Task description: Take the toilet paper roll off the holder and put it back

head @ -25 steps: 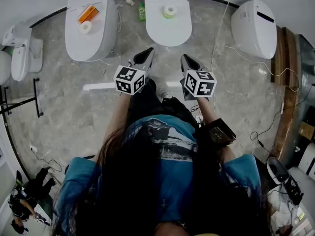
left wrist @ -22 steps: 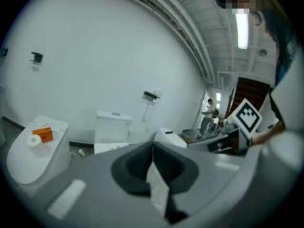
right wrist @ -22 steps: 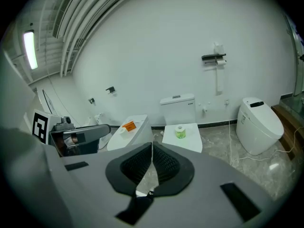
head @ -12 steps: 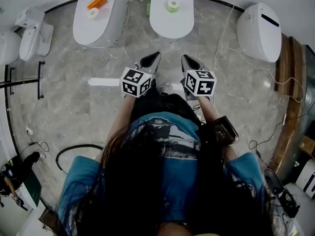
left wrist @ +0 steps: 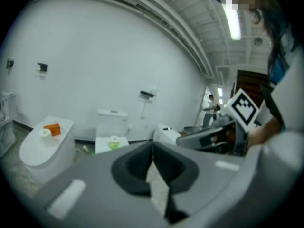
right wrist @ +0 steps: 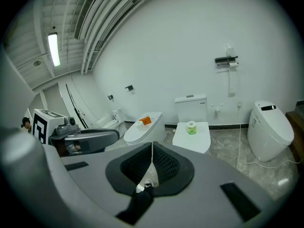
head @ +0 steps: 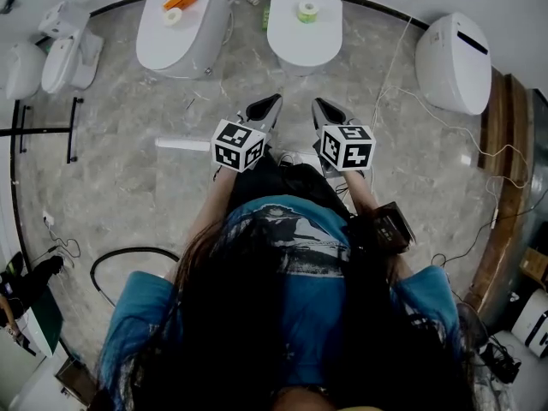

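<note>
The left gripper and right gripper have their jaws shut, holding nothing. The toilet paper roll hangs on its holder on the wall, too far to grab yet.

The person is wearing a blue T-shirt with a dark print, long dark hair falling over it. The left tongs and right tongs are showing grey shells, black pads and white cubes with black square markers.
</note>
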Motion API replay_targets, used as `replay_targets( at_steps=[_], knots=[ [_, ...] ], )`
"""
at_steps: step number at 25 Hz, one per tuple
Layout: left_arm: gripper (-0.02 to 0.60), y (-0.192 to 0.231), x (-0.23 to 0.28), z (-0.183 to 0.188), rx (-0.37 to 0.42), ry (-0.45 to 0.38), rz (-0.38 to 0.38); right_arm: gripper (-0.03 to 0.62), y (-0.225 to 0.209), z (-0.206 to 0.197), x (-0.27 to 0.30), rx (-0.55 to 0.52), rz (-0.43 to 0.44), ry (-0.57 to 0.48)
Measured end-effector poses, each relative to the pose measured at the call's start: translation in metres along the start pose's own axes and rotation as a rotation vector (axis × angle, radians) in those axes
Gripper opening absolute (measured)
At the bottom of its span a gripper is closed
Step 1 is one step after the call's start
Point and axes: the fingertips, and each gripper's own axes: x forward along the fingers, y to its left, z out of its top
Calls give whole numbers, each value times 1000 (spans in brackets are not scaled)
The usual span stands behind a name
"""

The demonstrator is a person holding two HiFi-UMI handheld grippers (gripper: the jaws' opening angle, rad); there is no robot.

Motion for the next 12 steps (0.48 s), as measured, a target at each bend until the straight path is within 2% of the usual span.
replay_targets(
  at_steps=[12],
  knots=[
    [-8,-4,-18,-10,-4,-4,15,23,14,-18,-5,-35,1,24]
  ],
)
